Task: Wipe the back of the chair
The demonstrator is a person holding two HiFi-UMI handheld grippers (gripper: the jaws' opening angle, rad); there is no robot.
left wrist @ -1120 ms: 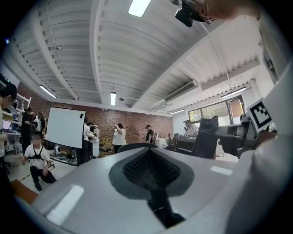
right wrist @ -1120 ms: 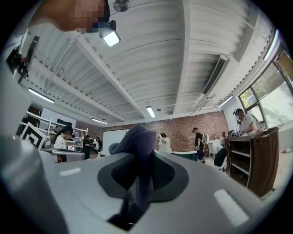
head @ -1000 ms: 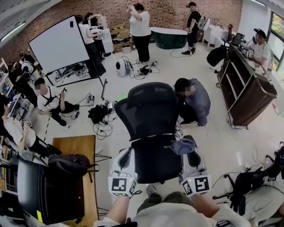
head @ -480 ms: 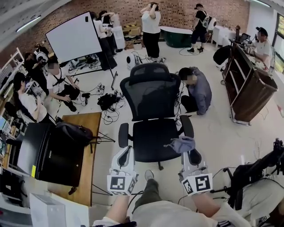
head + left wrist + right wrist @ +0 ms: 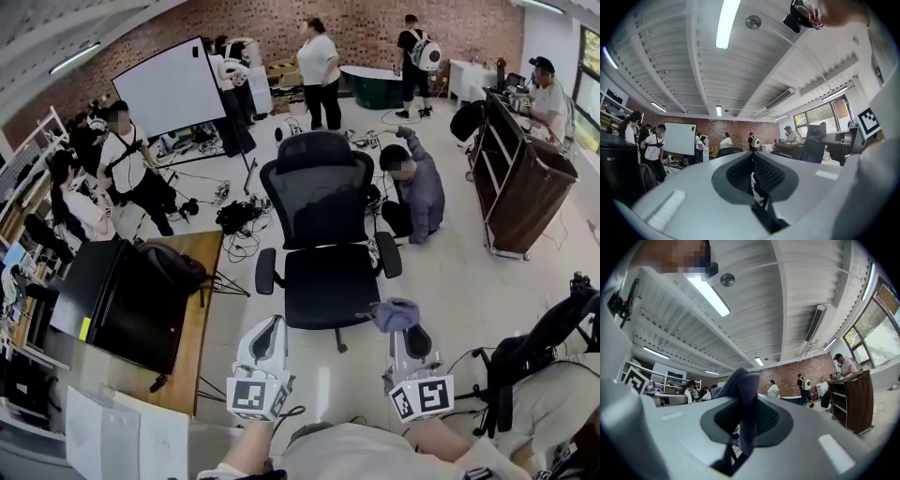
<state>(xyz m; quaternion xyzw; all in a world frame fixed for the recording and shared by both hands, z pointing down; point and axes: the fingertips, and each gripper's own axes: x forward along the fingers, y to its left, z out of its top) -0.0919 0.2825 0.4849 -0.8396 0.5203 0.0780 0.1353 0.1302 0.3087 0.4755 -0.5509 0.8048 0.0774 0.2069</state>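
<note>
Chair (image 5: 323,220) clear ahead (floor (image 5: 323,377) between), right gripper (image 5: 403,337) clamping cloth (image 5: 394,314), left gripper (image 5: 268,330) fingers (image 5: 774,176) together.

One chair (image 5: 323,202), one cloth (image 5: 395,314), two tools (image 5: 270,328) (image 5: 401,332).

Ceiling strip lights (image 5: 723,23) and windows (image 5: 876,322) at the right light the room brightly and evenly, leaving only soft shadows on the pale floor (image 5: 450,272). Every view is wide-angle and bows straight lines near its edges; both gripper views end in a black round border. Close up, the left hand-held gripper (image 5: 753,157), the right hand-held gripper (image 5: 749,401) and its cloth (image 5: 740,380) are blurred, and the strip lights glare white.
</note>
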